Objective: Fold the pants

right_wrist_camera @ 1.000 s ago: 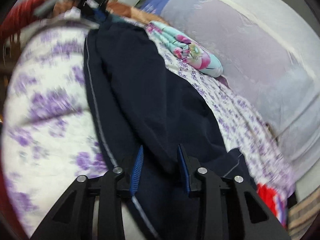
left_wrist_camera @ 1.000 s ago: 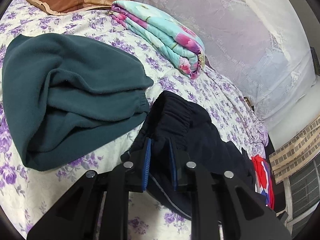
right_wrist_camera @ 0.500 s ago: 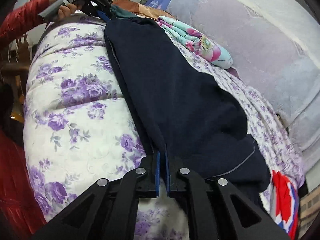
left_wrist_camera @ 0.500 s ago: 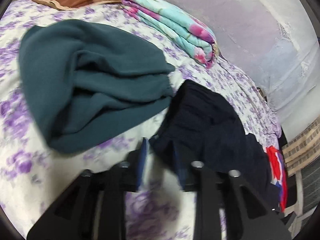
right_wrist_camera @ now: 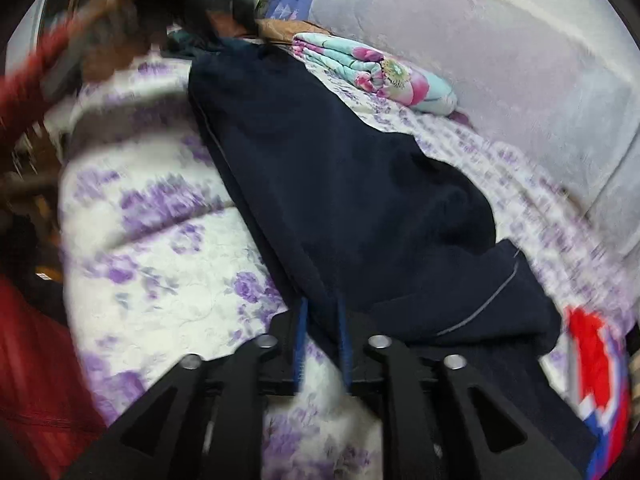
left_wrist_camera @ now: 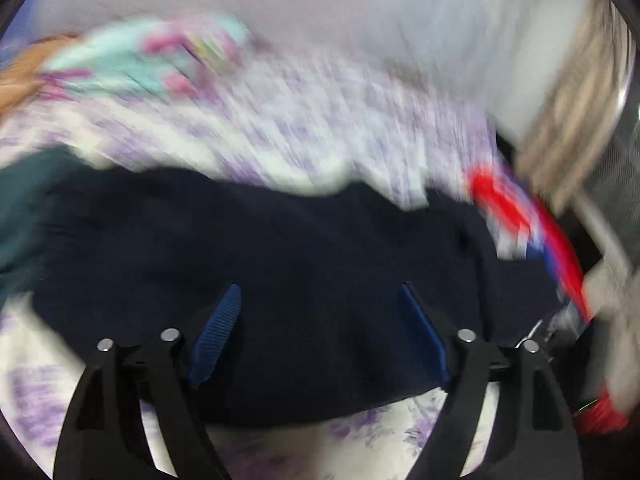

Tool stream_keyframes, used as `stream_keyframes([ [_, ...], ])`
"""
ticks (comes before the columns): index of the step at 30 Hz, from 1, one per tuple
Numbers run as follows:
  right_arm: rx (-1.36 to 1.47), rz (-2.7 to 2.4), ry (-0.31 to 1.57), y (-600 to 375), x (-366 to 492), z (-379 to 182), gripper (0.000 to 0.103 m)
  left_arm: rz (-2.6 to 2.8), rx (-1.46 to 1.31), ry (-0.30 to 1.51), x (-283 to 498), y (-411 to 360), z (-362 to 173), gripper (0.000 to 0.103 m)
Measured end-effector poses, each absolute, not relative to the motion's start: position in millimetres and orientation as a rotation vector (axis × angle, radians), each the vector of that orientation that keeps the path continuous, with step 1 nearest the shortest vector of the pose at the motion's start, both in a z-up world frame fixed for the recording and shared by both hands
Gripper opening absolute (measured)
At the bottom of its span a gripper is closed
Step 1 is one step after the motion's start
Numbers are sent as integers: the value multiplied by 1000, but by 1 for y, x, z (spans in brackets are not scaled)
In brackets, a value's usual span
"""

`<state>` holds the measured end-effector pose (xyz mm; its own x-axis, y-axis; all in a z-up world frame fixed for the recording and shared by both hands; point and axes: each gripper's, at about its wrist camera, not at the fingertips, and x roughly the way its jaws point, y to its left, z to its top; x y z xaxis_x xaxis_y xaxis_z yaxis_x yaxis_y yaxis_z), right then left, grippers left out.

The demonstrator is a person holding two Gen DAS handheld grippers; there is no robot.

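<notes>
A: Where are the navy pants [right_wrist_camera: 344,184]?

B: Laid along the bed's purple-flowered quilt [right_wrist_camera: 160,280], running from the upper middle of the right wrist view down to the lower right. A folded floral blanket [right_wrist_camera: 380,72] sits near them at the upper right.

A: And the right tool [right_wrist_camera: 322,316]?

B: Its jaws have just been opening; they stand narrowly apart, with the pants' edge between them.

A: The left tool [left_wrist_camera: 318,300]?

B: Blurred view, but the jaws have just been opening, now spread wide over the pants, not gripping them.
</notes>
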<state>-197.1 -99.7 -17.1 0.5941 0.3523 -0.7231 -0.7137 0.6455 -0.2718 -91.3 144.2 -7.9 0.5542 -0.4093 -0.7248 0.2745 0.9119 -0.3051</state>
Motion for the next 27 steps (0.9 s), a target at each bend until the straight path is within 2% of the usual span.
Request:
stream_keyframes([
  [1, -492, 721, 712, -111, -196, -6, 44, -378, -83, 980, -82, 125, -34, 79],
  [3, -377, 725, 705, -129, -194, 14, 49, -303, 123, 891, -94, 100, -46, 83],
  [5, -266, 671, 687, -151, -182, 37, 60, -319, 150, 893, -98, 96, -39, 83],
  [6, -214, 623, 684, -161, -170, 46, 69, -371, 112, 903, -98, 97, -32, 83],
  [7, -169, 550, 688, -169, -155, 53, 73, -421, 66, 899, -96, 98, -24, 83],
  [11, -133, 289, 760, -173, -68, 58, 73, -417, 62, 787, -73, 89, 11, 96],
  [15, -92, 120, 883, -163, 16, 34, 73, -458, 21, 764, -34, 82, 6, 96],
  [18, -23, -14, 960, -167, 64, 6, 73, -515, -134, 890, -13, 89, -35, 95],
  [19, -20, -35, 987, -167, 76, -4, 73, -478, -141, 953, -12, 88, -41, 95],
  [21, -37, -65, 1026, -164, 91, -22, 73, -511, -106, 885, -21, 86, -32, 98],
  [24, -64, -67, 1037, -163, 96, -37, 72, -495, -50, 911, -19, 79, -38, 98],
  [26, -57, -53, 1034, -168, 91, -35, 57, -489, -33, 909, -20, 77, -39, 98],
  [27, -55, -49, 1033, -173, 89, -33, 37, -488, -31, 907, -22, 78, -40, 98],
])
